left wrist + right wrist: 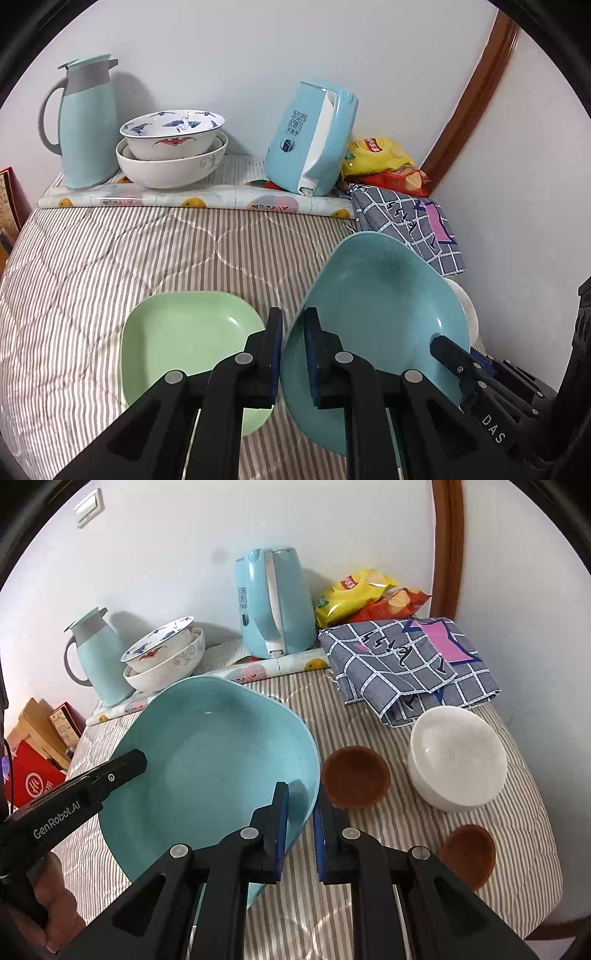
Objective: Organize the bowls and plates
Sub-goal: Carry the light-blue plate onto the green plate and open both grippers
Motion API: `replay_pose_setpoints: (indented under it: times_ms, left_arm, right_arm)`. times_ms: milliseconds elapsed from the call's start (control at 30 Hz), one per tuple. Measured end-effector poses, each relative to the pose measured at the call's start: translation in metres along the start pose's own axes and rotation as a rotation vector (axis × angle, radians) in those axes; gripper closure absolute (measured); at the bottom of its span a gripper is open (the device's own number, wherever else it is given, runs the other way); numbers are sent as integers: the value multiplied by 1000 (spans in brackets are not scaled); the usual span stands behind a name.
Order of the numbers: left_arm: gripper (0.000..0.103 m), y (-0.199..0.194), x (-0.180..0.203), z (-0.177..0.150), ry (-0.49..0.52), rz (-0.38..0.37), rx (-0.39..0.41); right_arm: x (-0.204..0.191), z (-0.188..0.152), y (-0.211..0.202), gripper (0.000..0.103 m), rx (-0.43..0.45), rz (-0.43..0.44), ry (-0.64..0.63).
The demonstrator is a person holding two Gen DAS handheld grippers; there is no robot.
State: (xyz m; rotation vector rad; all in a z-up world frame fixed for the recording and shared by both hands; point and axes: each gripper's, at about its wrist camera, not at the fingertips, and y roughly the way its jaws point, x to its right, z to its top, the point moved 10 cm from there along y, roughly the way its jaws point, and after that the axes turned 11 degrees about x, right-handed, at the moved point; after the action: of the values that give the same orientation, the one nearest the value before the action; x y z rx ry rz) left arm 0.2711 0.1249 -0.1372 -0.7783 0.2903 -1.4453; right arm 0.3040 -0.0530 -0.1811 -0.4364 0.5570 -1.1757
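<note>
Left wrist: blue plate's (373, 317) rim sits between both grippers' fingers (275, 354).

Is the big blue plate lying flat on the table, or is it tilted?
Tilted. The blue plate is held by both grippers, left gripper and right gripper, on opposite rims, its far edge raised above the striped cloth.

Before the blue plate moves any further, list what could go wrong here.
1. Both the left gripper and the right gripper pinch only the blue plate's thin rim, and it is tilted, so it could slip or twist out.
2. The brown saucer and white bowl sit close beside it; a swing might knock them.
3. The green plate lies just below the left side, so lowering carelessly may clip it.
</note>
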Motion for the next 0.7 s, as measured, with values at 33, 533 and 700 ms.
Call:
replay_pose_setpoints:
  times_ms: [33,533,700]
  left_arm:
    - [91,-2,-1,-2,-2,0,0]
    - [92,-30,-48,-27,-35,43,-2]
    - [92,-32,-66,-31,-66,57,-5]
  right_arm:
    - [-1,-1,-2,91,2,0,-2]
    - [-41,-27,-8,92,-6,40,-21]
    - [-58,-35,-3,92,-18,59,-41]
